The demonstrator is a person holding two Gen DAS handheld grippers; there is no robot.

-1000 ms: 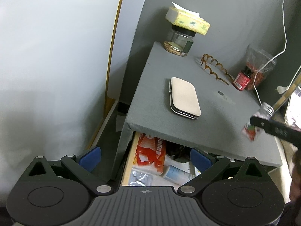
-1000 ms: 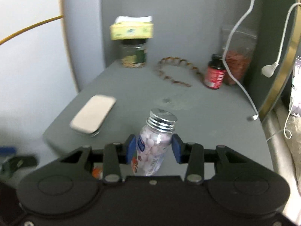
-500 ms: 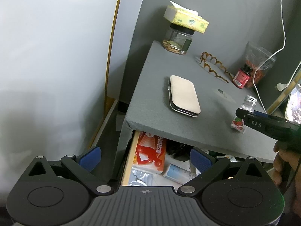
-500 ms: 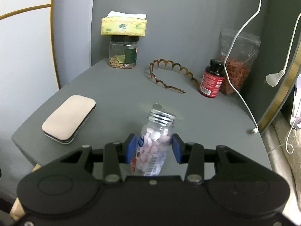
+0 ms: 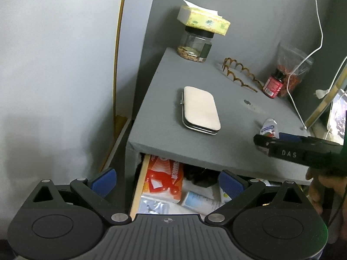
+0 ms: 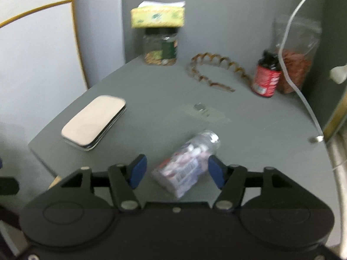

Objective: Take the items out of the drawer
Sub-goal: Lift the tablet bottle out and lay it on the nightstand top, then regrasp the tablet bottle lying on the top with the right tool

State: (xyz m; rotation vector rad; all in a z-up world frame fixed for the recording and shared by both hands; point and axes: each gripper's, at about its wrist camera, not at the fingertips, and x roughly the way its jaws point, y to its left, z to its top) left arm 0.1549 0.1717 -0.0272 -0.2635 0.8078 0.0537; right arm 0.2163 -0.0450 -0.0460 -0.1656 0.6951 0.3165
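Note:
A small clear bottle of pink pills [image 6: 186, 164] with a silver cap lies tipped over on the grey tabletop [image 6: 151, 108], between the open blue pads of my right gripper [image 6: 176, 170]. The bottle also shows in the left wrist view [image 5: 268, 127], just beyond the right gripper [image 5: 263, 142]. My left gripper [image 5: 167, 182] is open and empty above the open drawer [image 5: 138, 186], which holds a red-and-white packet [image 5: 163, 179], a white bottle [image 5: 199, 201] and a foil pack [image 5: 154, 207].
On the tabletop are a beige case [image 5: 200, 110], a jar [image 5: 195, 45] with a yellow tissue pack [image 5: 202, 19] on top, a brown wavy headband [image 5: 238, 74], a red bottle [image 5: 273, 83], a bag of red bits [image 5: 291, 71] and white cables [image 5: 303, 65]. A white wall stands at the left.
My right gripper opened and let go of the pill bottle, which went from upright to lying tilted on the tabletop. My left gripper stayed open over the drawer.

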